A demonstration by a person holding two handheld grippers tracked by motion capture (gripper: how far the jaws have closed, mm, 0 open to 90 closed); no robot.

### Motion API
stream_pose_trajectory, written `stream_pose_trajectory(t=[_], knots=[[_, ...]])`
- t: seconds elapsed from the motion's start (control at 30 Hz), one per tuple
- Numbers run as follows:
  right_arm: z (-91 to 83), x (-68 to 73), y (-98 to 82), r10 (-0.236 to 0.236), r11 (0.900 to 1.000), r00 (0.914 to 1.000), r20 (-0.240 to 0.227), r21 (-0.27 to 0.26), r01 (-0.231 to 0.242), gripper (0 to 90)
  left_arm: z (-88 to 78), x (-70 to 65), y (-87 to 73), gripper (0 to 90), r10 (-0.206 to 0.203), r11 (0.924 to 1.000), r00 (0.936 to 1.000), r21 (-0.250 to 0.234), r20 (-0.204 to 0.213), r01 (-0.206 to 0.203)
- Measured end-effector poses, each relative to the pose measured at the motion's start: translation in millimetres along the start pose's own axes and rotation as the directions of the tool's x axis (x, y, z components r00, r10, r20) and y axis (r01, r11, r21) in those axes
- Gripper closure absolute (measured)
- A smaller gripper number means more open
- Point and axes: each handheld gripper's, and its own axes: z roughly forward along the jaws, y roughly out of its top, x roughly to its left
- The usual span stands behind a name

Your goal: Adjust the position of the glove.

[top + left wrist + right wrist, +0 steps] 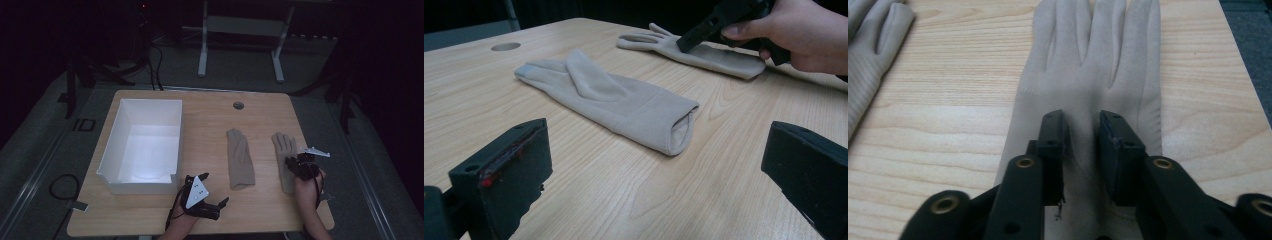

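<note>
Right claw point(1082, 150): its jaws stand a little apart above the right glove point(1088, 75), a narrow gap between them, no fabric pinched yet.
Right glove: flat on the counter point(948, 125), right under the right claw, fingers pointing away from it.
Left claw point(654, 175): spread wide, holding nothing; the left glove point(609, 100) lies just ahead of it, cuff toward us.
Step in hand: we judge this the pinch on the right glove.
Doing it well: we should press the tips into the fabric, gather a fold, then close.
Box point(142, 145): white, open, well off to the left claw's far left.
</note>
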Motion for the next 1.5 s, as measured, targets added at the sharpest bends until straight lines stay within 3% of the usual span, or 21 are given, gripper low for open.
stream_pose_trajectory(t=[0.1,0.13,0.2,0.37,0.47,0.57,0.67,0.83,0.93,1.03,1.1,1.3,1.5], knots=[[-1.0,-1.2,1.7,-0.037,0.999,0.9989,-0.028,-0.006,0.037,67.7,0.0,0.0,0.0,0.2,-0.003,1.0,1.0,-0.001,0.0,0.003],[-3.1,-2.6,4.2,-0.101,0.995,0.994,-0.043,-0.013,0.1,65.5,0.0,0.0,0.0,0.2,-0.003,1.0,1.0,-0.001,0.0,0.003],[-7.3,-5.6,7.3,-0.151,0.988,0.9862,-0.068,-0.034,0.149,63.1,0.0,0.0,0.0,0.2,-0.001,1.0,1.0,0.0,0.0,0.001],[-15.8,-15.9,13.7,-0.264,0.964,0.9543,-0.139,-0.066,0.257,57.8,0.3,-0.3,0.1,0.2,-0.003,1.0,1.0,-0.001,-0.001,0.003],[-18.3,-19.0,13.2,-0.319,0.948,0.9353,-0.154,-0.072,0.311,56.8,0.3,-0.2,0.1,0.2,-0.001,1.0,1.0,0.0,-0.003,0.001],[-16.8,-20.7,9.0,-0.342,0.94,0.9264,-0.158,-0.066,0.335,55.2,0.4,-0.4,0.1,0.2,-0.002,1.0,1.0,0.0,-0.003,0.002],[-11.5,-22.9,3.5,-0.311,0.951,0.9352,-0.17,-0.059,0.305,55.2,0.2,-0.2,0.1,0.2,0.002,1.0,1.0,0.002,-0.002,-0.002],[-1.3,-18.5,-4.9,-0.311,0.95,0.9354,-0.167,-0.057,0.306,54.8,0.2,-0.1,0.1,0.2,-0.001,1.0,1.0,0.002,-0.001,0.001],[1.5,-18.5,-8.5,-0.29,0.957,0.9416,-0.171,-0.067,0.283,60.1,0.3,-0.2,0.1,0.2,0.001,1.0,1.0,0.003,-0.001,-0.001],[1.0,-18.1,-9.4,-0.289,0.957,0.9445,-0.156,-0.07,0.281,74.7,0.2,-0.2,0.1,0.2,0.001,1.0,1.0,0.003,-0.002,-0.001],[0.4,-17.9,-8.6,-0.27,0.963,0.9533,-0.136,-0.058,0.264,80.5,0.2,-0.2,0.1,0.2,0.0,1.0,1.0,0.002,-0.002,0.0],[-2.2,-11.7,-5.9,-0.219,0.975,0.9711,-0.095,-0.044,0.215,83.6,0.3,-0.1,0.2,0.2,0.0,1.0,1.0,0.003,-0.002,0.0],[-17.4,-3.7,8.8,-0.19,0.979,0.9793,-0.069,-0.085,0.184,83.8,0.2,-0.1,0.1,0.2,0.001,1.0,1.0,0.003,-0.001,-0.001]])
